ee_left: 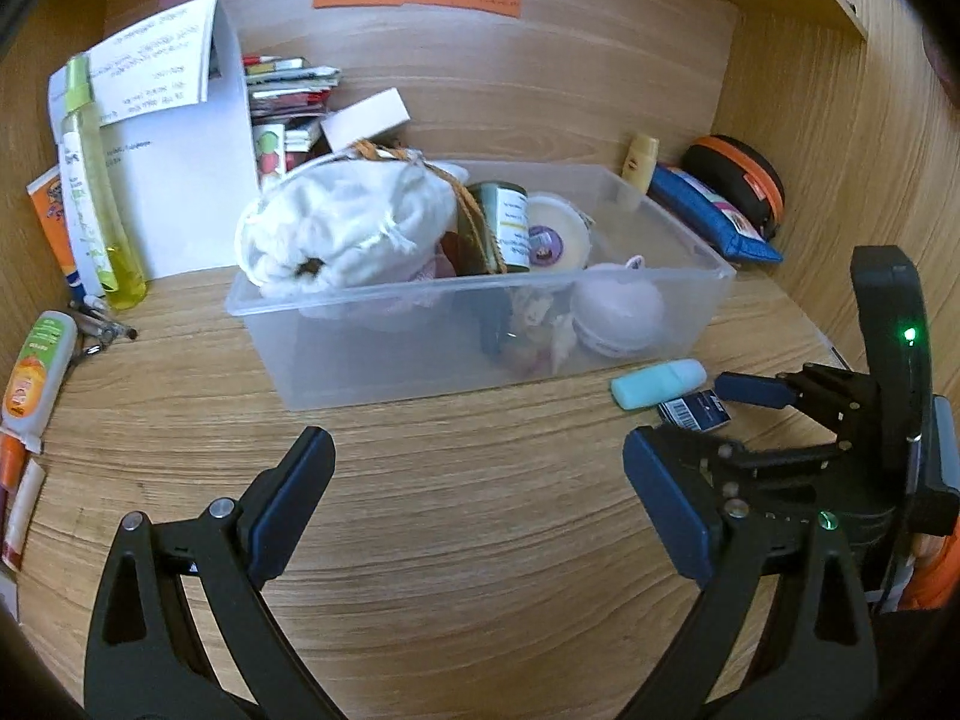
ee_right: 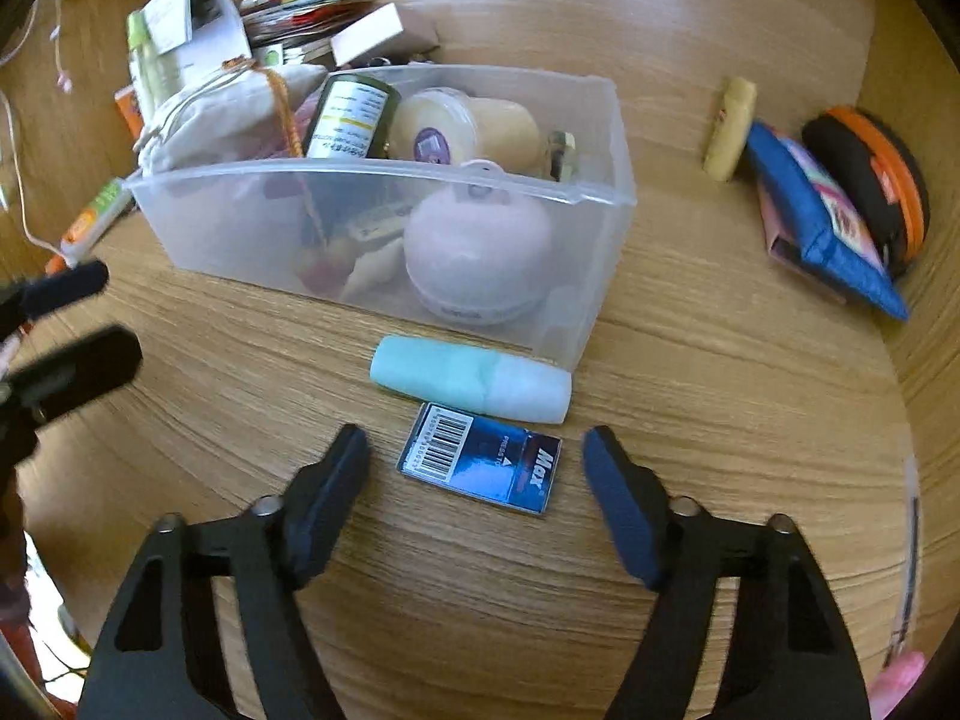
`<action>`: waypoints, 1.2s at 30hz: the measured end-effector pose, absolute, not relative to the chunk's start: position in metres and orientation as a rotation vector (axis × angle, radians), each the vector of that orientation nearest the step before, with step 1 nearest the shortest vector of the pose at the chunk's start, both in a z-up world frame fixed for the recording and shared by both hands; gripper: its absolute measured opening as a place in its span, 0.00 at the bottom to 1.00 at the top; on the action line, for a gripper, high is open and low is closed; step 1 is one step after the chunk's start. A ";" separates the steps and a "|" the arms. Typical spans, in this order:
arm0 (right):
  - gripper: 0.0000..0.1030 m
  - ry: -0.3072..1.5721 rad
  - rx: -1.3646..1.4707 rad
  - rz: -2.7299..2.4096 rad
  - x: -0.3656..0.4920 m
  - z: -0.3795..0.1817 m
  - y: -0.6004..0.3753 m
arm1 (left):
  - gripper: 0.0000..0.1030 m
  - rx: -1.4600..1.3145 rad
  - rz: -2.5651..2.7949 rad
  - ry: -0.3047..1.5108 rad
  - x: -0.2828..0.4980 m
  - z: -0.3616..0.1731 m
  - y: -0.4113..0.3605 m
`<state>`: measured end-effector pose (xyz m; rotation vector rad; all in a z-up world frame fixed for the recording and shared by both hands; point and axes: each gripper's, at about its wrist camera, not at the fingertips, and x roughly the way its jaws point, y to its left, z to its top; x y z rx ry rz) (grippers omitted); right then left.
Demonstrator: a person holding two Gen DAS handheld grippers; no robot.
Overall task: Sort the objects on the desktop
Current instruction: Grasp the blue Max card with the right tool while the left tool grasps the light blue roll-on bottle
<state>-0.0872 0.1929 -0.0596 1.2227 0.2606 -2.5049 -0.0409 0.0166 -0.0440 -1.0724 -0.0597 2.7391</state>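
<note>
Wooden desk [ee_right: 480,600]: clear bin [ee_right: 600,276] full; mint tube [ee_right: 468,381] beside it, blue box [ee_right: 480,468], maybe staples, near. Right gripper [ee_right: 477,462] spread above box, left gripper [ee_left: 480,468] spread, empty.

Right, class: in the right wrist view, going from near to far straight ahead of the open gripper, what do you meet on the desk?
right gripper → blue staples box → mint-green tube → clear plastic bin, with the lilac round case at its near wall.
</note>
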 end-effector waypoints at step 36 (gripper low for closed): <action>0.44 -0.037 0.906 -2.587 -0.087 -0.010 0.329 | 0.95 -1.428 2.811 -0.062 -0.114 -0.083 0.155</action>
